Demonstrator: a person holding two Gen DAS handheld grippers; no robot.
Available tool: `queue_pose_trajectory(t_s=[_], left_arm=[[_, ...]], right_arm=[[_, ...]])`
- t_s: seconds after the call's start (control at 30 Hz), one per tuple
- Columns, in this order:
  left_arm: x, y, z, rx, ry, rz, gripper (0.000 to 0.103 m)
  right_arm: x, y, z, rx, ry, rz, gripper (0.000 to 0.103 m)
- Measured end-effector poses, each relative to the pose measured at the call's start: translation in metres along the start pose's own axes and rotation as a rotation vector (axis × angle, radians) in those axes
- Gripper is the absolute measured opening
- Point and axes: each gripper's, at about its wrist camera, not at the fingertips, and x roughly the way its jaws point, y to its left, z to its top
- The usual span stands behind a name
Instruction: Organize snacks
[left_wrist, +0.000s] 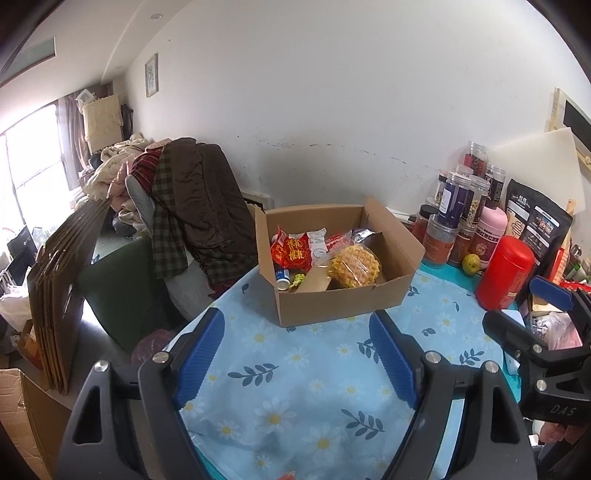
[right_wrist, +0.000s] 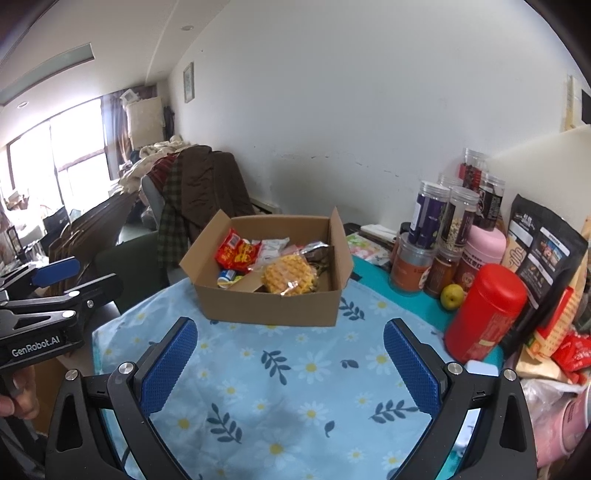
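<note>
Snacks gathered in an open cardboard box (left_wrist: 332, 302) on the flowered tablecloth (left_wrist: 306, 373), straight ahead of both grippers and just past their fingertips. Inside: a wrapped yellow waffle (left_wrist: 355, 266) toward the near right, a red packet (left_wrist: 291, 252) at the far left, a white packet (left_wrist: 317, 243) beside it, a small blue-and-white can (left_wrist: 283, 277) at the near left corner, a silvery wrapper (left_wrist: 364, 233) at the back. Flaps up on all sides.

Left gripper (left_wrist: 297, 345) hovering above the cloth, blue pads wide apart, nothing between. Right gripper (right_wrist: 290, 352) likewise spread over bare cloth, empty, level with the left one and just beside it.

To the right of the right gripper, a red canister (right_wrist: 484, 314) standing upright, close by; beyond it a small yellow-green fruit (right_wrist: 452, 295), a pink jar (right_wrist: 484, 251), stacked clear jars (right_wrist: 430, 216) and a black pouch (right_wrist: 543, 254) against the wall. Off to the left of the left gripper, past the table edge, a chair heaped with clothes (left_wrist: 192, 206).
</note>
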Motion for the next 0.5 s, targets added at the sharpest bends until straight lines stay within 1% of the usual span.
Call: queue_pose_trajectory(t_s=[0.37,0.5], left_arm=[[-0.0016,-0.0034,-0.0009,0.016,0.007,-0.008,0.081],[-0.0010,-0.0028,-0.0017,0.014,0.019,-0.022,0.081]], right_arm=[[-0.0059,-0.0017,-0.0006,0.002,-0.008,-0.016,0.103],[-0.0068,-0.0028,-0.0015,0.001,-0.007,-0.020,0.103]])
